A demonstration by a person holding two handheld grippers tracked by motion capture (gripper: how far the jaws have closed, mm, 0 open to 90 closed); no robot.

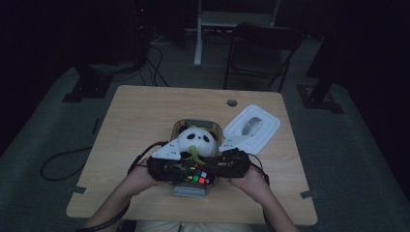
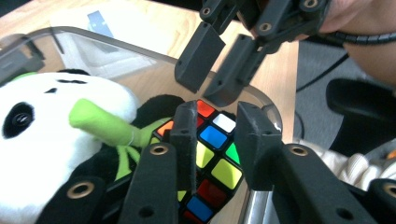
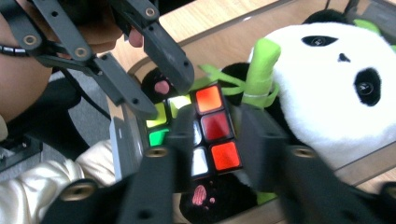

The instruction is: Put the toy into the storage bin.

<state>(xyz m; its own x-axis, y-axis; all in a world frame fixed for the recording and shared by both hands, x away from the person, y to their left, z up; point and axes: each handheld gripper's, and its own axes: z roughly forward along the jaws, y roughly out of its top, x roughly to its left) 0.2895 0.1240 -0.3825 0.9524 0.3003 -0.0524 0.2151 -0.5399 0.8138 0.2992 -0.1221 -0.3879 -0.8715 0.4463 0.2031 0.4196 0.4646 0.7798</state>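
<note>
Two grippers: left (image 2: 212,140), right (image 3: 219,140), each with jaws spread, straddling cube (image 2: 212,154) | cube in bin (image 2: 140,49) at desk's near edge, beside panda (image 2: 42,135) | cube: light, rigid, slick; grip opposite flat faces.

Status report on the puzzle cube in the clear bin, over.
Left hand-held gripper and right hand-held gripper open, jaws astride the puzzle cube. Cube sits in clear bin. Plush panda crowds it.
</note>
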